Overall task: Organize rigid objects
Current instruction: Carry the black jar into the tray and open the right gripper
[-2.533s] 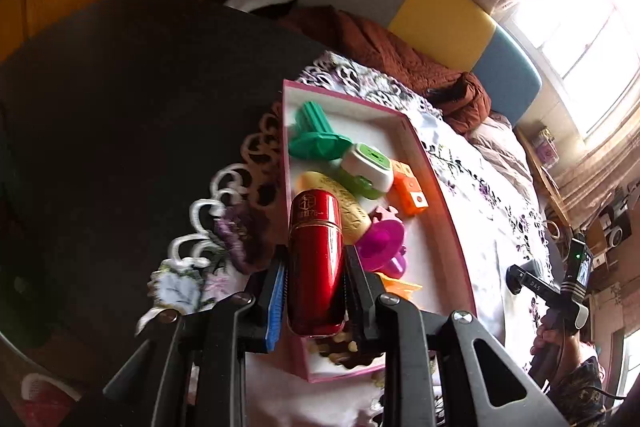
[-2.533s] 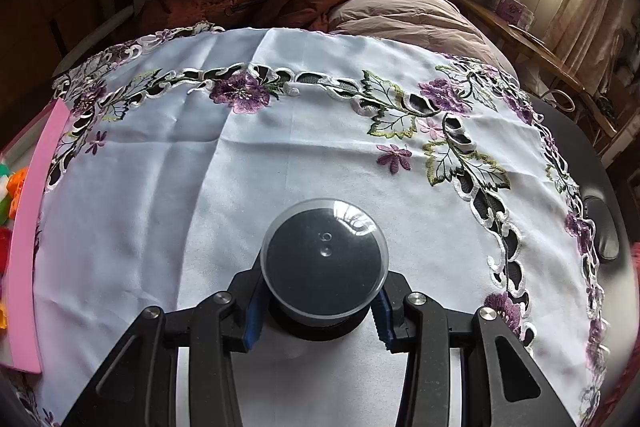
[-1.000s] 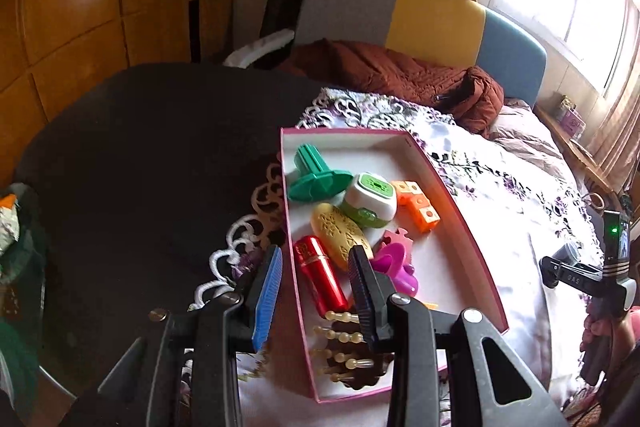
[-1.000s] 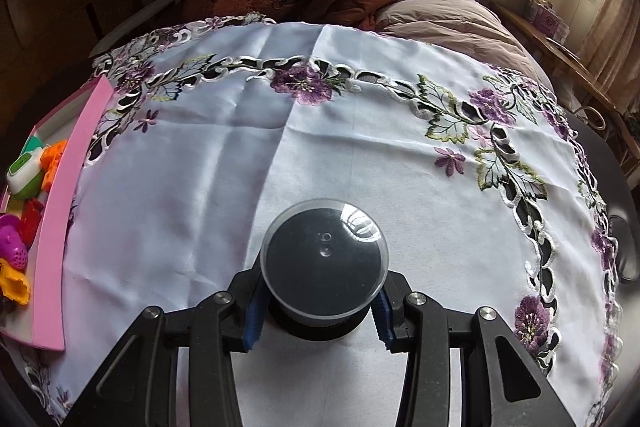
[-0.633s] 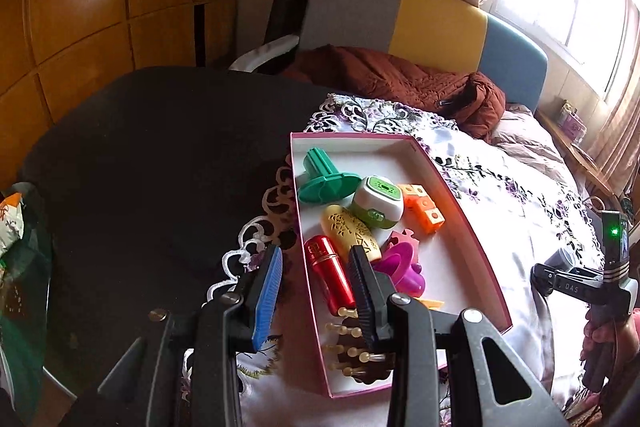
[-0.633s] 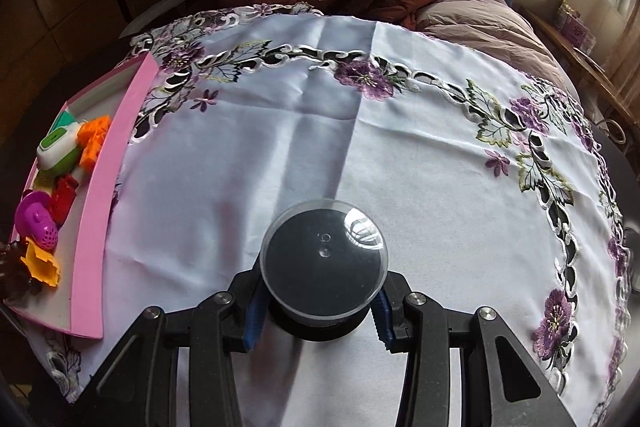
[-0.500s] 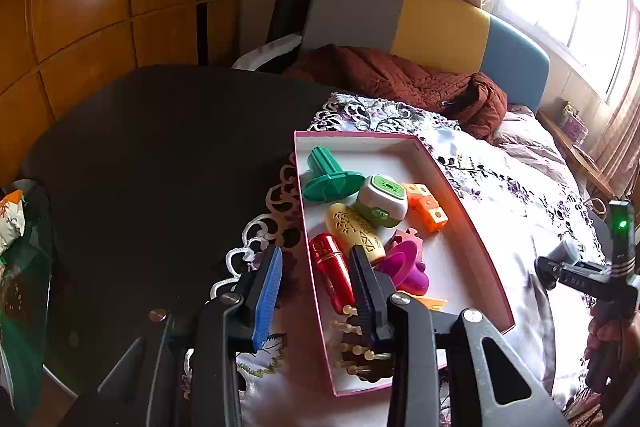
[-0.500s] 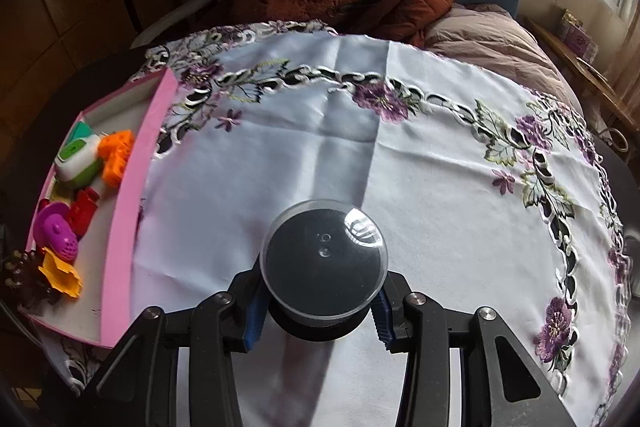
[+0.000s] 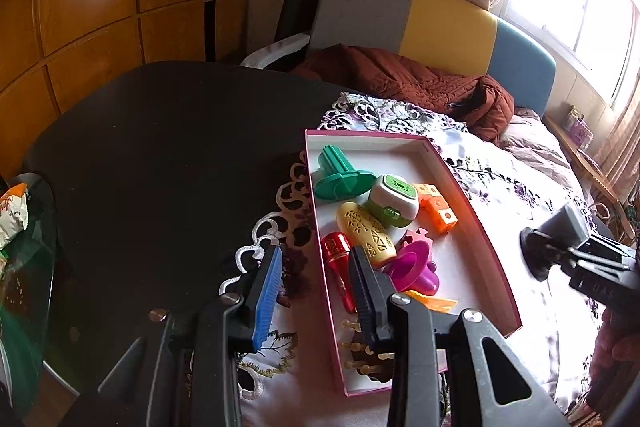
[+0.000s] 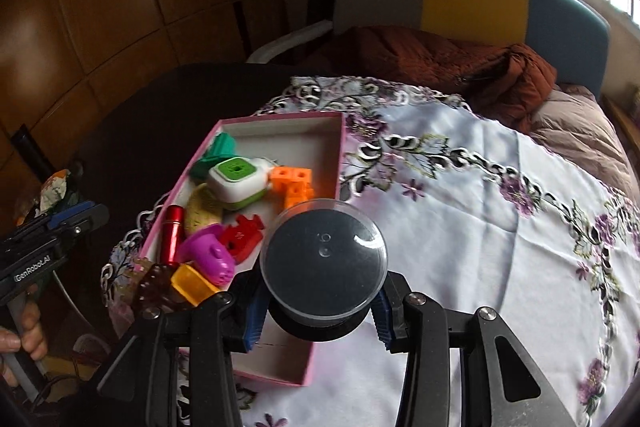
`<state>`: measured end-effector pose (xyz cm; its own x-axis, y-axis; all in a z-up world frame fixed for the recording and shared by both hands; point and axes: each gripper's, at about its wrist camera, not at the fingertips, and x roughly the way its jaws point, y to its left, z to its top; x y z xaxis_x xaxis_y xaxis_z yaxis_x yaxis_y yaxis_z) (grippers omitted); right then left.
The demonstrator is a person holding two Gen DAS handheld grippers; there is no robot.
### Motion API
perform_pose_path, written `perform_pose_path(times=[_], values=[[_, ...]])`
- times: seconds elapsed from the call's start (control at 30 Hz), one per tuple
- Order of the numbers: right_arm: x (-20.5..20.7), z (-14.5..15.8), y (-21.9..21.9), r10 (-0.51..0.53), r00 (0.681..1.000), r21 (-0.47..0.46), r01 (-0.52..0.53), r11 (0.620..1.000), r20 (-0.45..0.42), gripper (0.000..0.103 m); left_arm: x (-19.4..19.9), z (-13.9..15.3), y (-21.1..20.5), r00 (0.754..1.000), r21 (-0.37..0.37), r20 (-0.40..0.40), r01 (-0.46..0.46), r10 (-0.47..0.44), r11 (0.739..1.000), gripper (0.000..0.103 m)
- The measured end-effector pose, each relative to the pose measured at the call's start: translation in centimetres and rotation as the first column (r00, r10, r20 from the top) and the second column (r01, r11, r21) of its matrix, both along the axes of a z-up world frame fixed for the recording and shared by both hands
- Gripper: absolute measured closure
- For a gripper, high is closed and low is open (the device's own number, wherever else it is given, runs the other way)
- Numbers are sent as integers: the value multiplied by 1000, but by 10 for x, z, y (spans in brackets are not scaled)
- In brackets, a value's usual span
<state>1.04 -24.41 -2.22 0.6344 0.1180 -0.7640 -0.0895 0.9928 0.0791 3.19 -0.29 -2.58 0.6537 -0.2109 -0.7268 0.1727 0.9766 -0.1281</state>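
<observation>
The right tongs (image 10: 320,301) are clamped on a round black jar (image 10: 323,267) with a clear domed lid (its blue pads press the jar's dark base from both sides), and the jar hangs over the near right edge of the pink box (image 10: 340,155). The box sits on a white embroidered cloth (image 10: 480,211) that covers part of the dark round counter (image 9: 160,155). Inside the box lie a green stand (image 9: 340,175), a green and white cube (image 9: 394,201), orange blocks (image 9: 438,207), a yellow case (image 9: 366,233), a red tube (image 9: 340,267), a purple cup (image 9: 416,267) and a brown beaded piece (image 10: 154,285) at the near end. The left tongs (image 9: 316,287) stand apart with nothing between them, hovering above the box's near left wall, just beside the red tube. A hand (image 10: 20,339) grips the left handle.
</observation>
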Motion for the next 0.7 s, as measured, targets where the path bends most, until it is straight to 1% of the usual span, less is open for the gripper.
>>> perform_pose_path(times=[0.07,0.13,0.17,0.27,0.37,0.47,0.6,0.7], values=[[4,-3,17,45,999,-3,-45,999,-8,59,0,0,2,1000,0,1,-6,6,1000,69],[8,-9,33,84,996,-37,-85,996,-21,59,0,0,5,1000,1,4,-14,14,1000,69],[11,-13,39,88,996,-57,-89,994,-28,59,0,0,6,1000,1,5,-19,19,1000,69],[25,-29,51,113,990,-69,-118,991,-79,59,2,0,12,999,3,4,-38,38,999,69],[41,-47,59,88,990,-149,-104,983,-106,59,3,1,17,998,5,9,-54,54,999,69],[53,-63,57,44,991,-183,-67,981,-127,58,3,2,21,998,8,16,-64,64,998,69],[59,-67,48,-8,994,-143,-9,990,-112,58,5,2,24,997,12,10,-73,73,997,67],[58,-68,45,-14,994,-131,0,991,-108,55,6,1,24,997,15,2,-77,77,997,66]])
